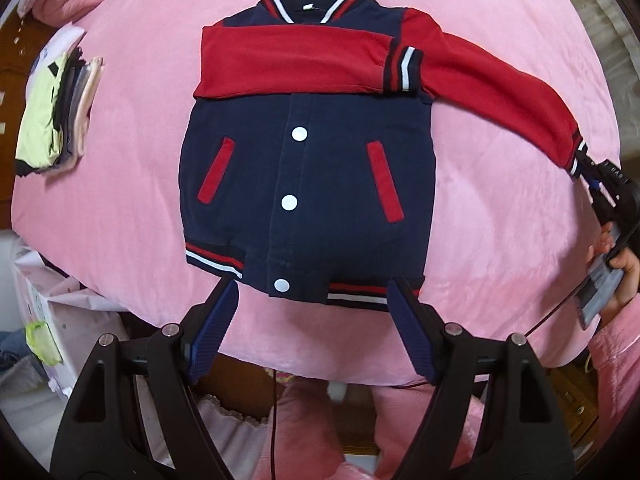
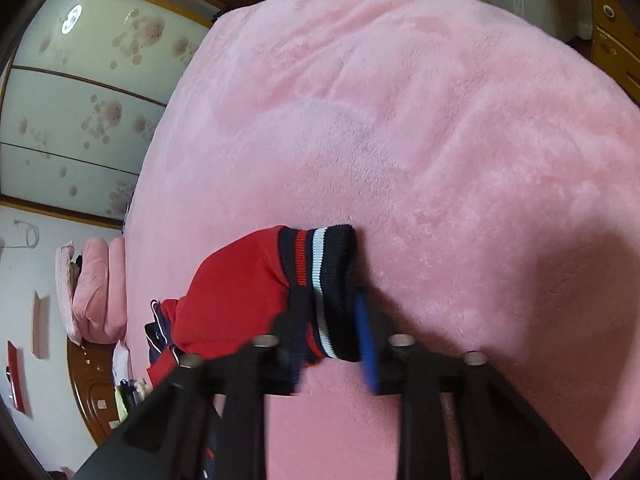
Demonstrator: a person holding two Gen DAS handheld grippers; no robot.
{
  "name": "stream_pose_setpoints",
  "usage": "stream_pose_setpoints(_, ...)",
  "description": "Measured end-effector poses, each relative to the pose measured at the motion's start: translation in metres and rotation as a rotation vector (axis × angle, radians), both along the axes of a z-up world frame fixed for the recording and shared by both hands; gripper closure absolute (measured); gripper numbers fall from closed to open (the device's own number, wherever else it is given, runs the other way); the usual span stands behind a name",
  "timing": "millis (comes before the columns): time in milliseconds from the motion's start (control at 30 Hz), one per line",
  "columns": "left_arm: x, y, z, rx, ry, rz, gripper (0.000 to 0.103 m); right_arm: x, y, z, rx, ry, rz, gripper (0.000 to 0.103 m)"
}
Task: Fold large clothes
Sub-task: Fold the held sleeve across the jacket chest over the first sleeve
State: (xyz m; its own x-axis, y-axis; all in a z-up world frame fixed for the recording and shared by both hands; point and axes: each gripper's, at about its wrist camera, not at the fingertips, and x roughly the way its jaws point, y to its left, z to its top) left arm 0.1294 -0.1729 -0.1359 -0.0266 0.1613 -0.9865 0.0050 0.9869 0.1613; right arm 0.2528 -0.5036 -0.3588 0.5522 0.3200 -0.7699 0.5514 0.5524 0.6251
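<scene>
Pink fleece blanket [image 1: 120,184] covers the bed. Stack of folded clothes [image 1: 56,112] sits near its left edge. Pink pillows [image 2: 96,292] by wooden headboard [image 2: 94,392]; floral wardrobe doors [image 2: 80,112] behind.

Right tool [image 2: 333,330] clamping striped cuff [image 2: 320,264] (pink blanket [image 2: 460,140] beneath)

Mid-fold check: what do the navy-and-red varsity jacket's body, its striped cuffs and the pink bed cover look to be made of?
Navy-and-red varsity jacket: matte, soft knit, likely cotton fleece; no sheen. Striped cuff pinched by the right gripper: ribbed stretch knit, with visible ridges. Pink bed cover: fuzzy plush, probably polyester fleece; its nap shows brush marks.
</scene>
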Motion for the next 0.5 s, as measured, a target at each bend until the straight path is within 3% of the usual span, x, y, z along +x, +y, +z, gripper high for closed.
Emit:
stream_pose_setpoints(267, 0.013, 0.009, 0.013, -0.05, -0.083, -0.009, 0.028, -0.028, 0.013, 0.067, 0.03, -0.084, -0.014, 0.094)
stream_pose_setpoints(367, 0.017, 0.022, 0.024, -0.031, -0.134, -0.033, 0.028, -0.032, 0.035, 0.099, 0.079, -0.136, -0.014, 0.094)
stream_pose_setpoints(500, 0.018, 0.055, 0.036, -0.031, -0.18, -0.031, 0.028, -0.027, 0.073, 0.145, 0.042, -0.203, 0.034, 0.094)
